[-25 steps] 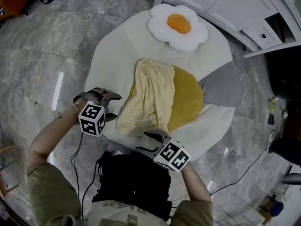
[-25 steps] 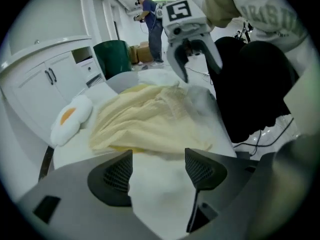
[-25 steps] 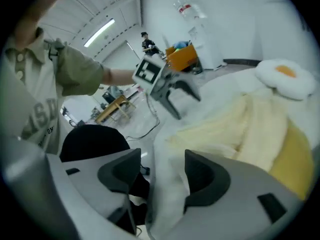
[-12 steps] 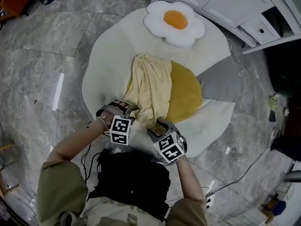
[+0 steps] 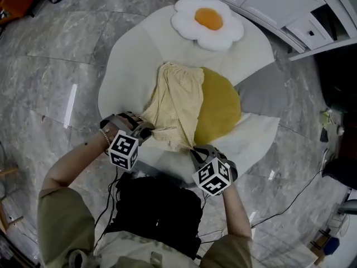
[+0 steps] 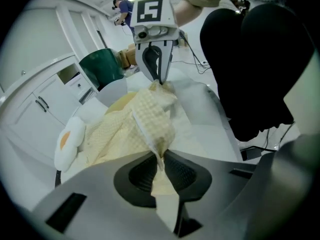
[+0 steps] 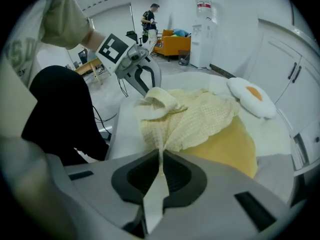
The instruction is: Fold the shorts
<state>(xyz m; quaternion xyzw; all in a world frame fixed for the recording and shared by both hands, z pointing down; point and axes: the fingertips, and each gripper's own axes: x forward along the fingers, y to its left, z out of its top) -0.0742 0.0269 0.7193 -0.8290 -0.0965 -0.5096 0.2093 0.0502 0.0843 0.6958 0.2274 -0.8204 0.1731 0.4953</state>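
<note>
1. Now that the jaws of your left gripper (image 6: 160, 166) and right gripper (image 7: 161, 171) have just closed, each is clenched on a near corner of the shorts (image 5: 175, 105). A thin fold of the checked cloth sits between the pads. Squeeze evenly so neither corner slips.
2. Check that each pinch has taken only the shorts and not the white mat (image 5: 128, 66) beneath. If the mat rises with the cloth, let go and take the corner again.
3. Raise both corners together, only just clear of the mat, with the near edge stretched taut between the grippers.
4. Carry that edge away from you toward the gathered far end, which lies near the fried-egg cushion (image 5: 208, 22). Lay it down squarely, edge on edge.
5. Mind the ground. The shorts lie mid-mat, their right side over the yellow yolk patch (image 5: 220, 110), so a dragged hem would likely bunch there.
</note>
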